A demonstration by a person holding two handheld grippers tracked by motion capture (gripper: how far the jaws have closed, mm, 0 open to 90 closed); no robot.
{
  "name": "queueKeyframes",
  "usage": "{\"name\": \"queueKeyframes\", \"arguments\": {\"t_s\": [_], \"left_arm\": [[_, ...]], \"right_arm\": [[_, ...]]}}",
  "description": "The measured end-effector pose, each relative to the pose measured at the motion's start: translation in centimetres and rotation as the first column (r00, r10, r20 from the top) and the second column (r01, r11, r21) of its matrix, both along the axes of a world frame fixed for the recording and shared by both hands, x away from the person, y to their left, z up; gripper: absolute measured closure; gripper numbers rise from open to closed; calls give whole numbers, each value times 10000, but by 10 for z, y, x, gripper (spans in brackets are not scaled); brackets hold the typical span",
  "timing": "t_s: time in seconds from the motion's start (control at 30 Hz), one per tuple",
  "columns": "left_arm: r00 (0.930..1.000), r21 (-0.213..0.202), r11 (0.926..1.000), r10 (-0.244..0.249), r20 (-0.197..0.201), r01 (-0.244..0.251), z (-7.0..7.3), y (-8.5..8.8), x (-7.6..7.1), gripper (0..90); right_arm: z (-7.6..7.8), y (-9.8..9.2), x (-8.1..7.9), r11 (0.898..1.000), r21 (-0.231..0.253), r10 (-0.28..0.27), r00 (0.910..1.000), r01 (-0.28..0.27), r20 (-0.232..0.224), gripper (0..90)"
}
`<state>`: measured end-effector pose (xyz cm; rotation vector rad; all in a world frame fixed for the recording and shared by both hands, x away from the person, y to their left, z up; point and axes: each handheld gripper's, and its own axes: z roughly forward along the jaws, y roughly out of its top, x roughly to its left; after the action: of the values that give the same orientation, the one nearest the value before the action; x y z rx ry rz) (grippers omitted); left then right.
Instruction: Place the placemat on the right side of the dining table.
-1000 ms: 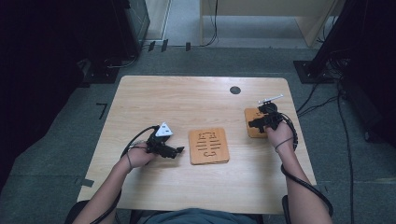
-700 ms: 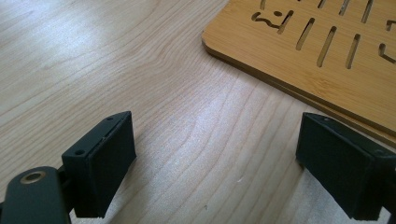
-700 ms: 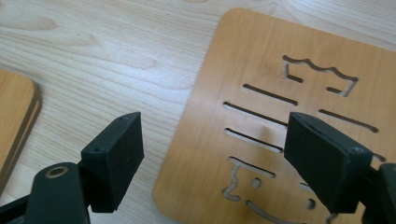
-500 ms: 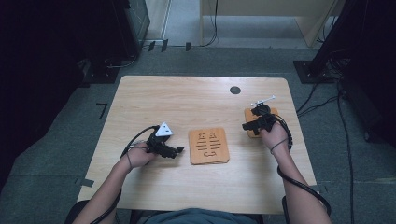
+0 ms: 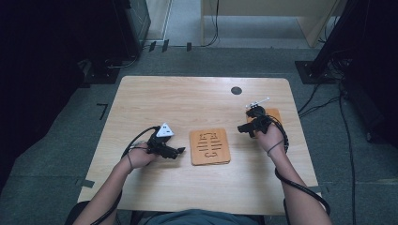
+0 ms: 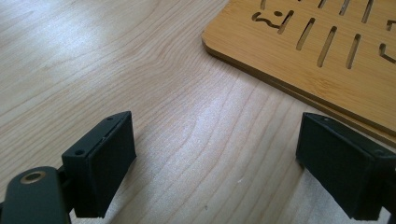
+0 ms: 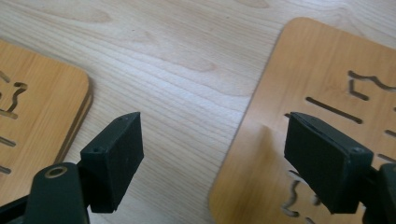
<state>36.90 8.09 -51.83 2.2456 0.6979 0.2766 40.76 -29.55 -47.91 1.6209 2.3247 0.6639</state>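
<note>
Two slotted wooden boards lie flat on the table: one at the centre (image 5: 210, 146), one at the right (image 5: 276, 114), partly under the person's right hand. My left gripper (image 5: 181, 150) rests left of the centre board, pointing at it. Its jaws are open (image 6: 215, 135) over bare tabletop, with that board's corner (image 6: 327, 46) just ahead. My right gripper (image 5: 240, 128) is open (image 7: 212, 126) and sits between the boards. Its left jaw is over bare wood; its right jaw is over the edge of the right board (image 7: 327, 79). The centre board (image 7: 37, 107) lies to its left.
A dark round hole (image 5: 236, 90) sits near the far edge of the light wooden table (image 5: 187, 98). Cables trail from both grippers along the person's forearms. Dark equipment and cables stand on the floor around the table.
The right gripper has moved left, off the right board and toward the centre board, uncovering more of the right board. The left gripper has stayed put.
</note>
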Motion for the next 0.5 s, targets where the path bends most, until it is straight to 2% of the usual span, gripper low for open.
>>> {"name": "queueKeyframes", "arguments": {"t_s": [0.5], "left_arm": [[10000,12,10000,-2,20,2,0,0,0,109]], "right_arm": [[-2,22,-4,9976,7,686,9976,-686,13,198]]}}
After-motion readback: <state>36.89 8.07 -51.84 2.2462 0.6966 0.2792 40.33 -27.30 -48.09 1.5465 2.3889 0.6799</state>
